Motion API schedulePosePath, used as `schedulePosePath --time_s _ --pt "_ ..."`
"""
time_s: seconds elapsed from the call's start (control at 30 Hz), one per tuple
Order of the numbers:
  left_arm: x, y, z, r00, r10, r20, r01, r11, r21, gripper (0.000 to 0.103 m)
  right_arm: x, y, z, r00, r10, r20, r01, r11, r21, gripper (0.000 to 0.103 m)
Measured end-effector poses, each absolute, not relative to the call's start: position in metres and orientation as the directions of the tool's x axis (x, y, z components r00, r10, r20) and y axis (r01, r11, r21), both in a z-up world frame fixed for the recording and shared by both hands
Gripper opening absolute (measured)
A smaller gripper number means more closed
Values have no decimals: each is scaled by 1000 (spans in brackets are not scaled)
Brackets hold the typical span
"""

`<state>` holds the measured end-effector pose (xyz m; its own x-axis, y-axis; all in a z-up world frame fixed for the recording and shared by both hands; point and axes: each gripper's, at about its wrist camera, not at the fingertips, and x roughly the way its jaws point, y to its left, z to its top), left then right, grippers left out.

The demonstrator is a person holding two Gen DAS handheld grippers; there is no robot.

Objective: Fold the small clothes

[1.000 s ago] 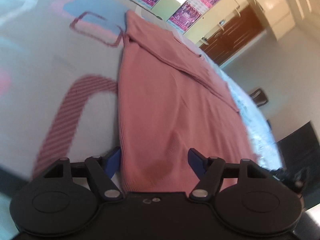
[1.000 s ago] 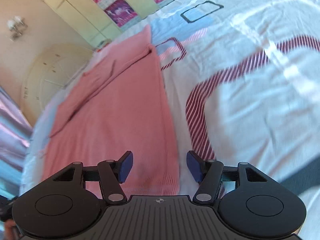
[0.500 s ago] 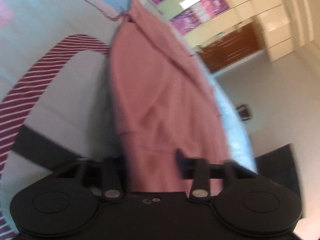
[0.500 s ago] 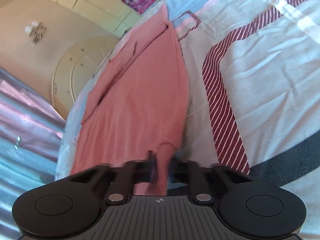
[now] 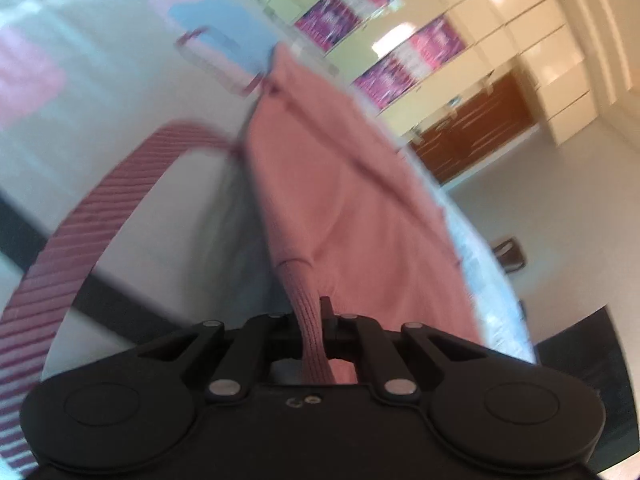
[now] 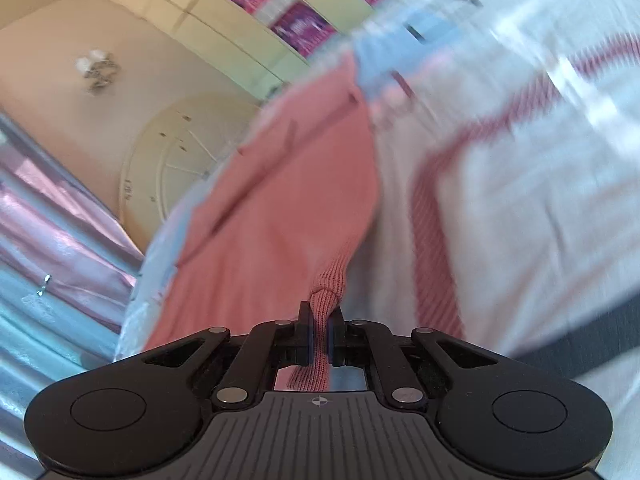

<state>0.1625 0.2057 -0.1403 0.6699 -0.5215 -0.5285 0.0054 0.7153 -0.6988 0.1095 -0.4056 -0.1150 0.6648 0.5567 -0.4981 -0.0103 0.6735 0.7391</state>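
A pink knit garment (image 5: 360, 200) lies lengthwise on the bed, its far end folded over. My left gripper (image 5: 314, 320) is shut on the ribbed hem at the garment's near left corner and holds it off the sheet. The same garment (image 6: 280, 208) shows in the right wrist view. My right gripper (image 6: 319, 332) is shut on the ribbed hem at the near right corner, also lifted. The cloth rises from the bed into both pairs of jaws. Both views are blurred by motion.
The bed sheet (image 5: 100, 140) is white with red striped bands and blue patches; it also shows in the right wrist view (image 6: 520, 200). Cream cupboards with purple posters (image 5: 424, 44) stand behind. A pale curtain (image 6: 48, 240) hangs at the left.
Both grippers were open over the hem one second ago. They have closed on the two near corners and lifted them, raising the near edge off the sheet.
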Motion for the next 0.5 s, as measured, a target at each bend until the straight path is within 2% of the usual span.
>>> schedulePosePath --time_s 0.23,0.37,0.5 --pt "238 203 -97 756 -525 -391 77 664 -744 4 167 -393 -51 759 511 -404 -116 717 688 5" --pt "318 200 -84 769 -508 -389 68 669 -740 4 242 -385 -29 785 473 -401 -98 733 673 5" --pt "393 197 -78 758 -499 -419 49 685 -727 4 329 -379 -29 785 437 -439 -11 718 696 6"
